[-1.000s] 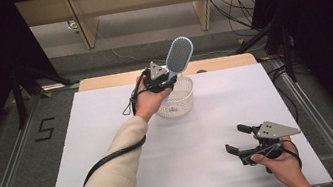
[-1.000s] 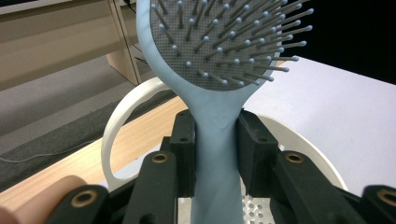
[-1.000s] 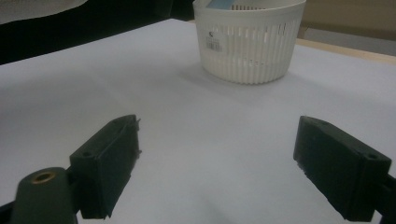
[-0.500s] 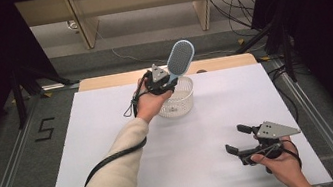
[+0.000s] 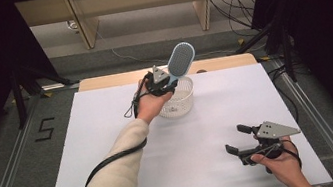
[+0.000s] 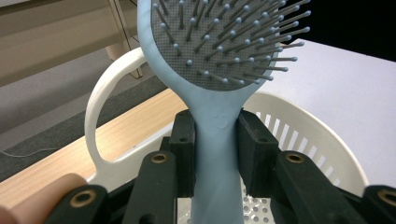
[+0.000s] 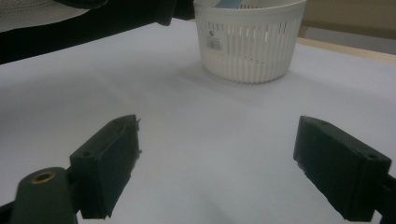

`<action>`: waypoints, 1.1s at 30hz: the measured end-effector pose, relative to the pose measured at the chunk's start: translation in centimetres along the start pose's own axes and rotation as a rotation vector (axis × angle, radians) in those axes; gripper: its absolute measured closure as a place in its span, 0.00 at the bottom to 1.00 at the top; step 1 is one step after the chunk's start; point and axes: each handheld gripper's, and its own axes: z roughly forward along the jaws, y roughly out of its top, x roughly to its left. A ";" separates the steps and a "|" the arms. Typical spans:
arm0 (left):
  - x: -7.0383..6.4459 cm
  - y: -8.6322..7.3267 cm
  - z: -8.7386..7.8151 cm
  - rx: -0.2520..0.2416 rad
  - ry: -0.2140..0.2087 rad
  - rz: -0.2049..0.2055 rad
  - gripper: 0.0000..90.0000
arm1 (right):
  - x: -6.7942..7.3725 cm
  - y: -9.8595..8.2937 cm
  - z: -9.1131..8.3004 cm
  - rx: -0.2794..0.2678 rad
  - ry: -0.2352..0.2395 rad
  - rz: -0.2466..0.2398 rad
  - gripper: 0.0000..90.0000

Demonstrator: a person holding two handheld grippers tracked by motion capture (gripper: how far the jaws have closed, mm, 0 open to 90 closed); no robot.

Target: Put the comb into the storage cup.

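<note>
Pale blue plastic sits between my left gripper's jaws: they are clamped on the handle of the hairbrush, which stands nearly upright, its oval head tilted toward the upper right of the high view, just above centre. In the left gripper view the hairbrush fills the middle of the frame, the bristled face turned to the camera, the black pads pressing the handle from both sides. Directly under it is the white slotted basket, standing on the white table; its rim and looped handle show behind the brush at left of that view. I cannot tell whether the brush's lower end touches the basket floor.

My right gripper is in the lower right of the high view, well apart from the basket, held low over the table with its jaws spread wide and nothing between them. In the right gripper view the basket stands at the top centre.
</note>
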 end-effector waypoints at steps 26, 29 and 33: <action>0.9 -0.1 -1.9 0.040 -0.006 0.033 0.43 | 0.0 0.0 0.1 0.004 -0.003 0.000 0.17; 1.2 -0.1 -2.5 0.049 -0.013 -0.001 0.37 | 0.0 0.0 0.1 0.004 -0.004 0.002 0.17; 1.4 -0.2 -3.1 0.058 -0.004 -0.019 0.28 | 0.0 0.0 0.1 0.004 -0.004 0.003 0.17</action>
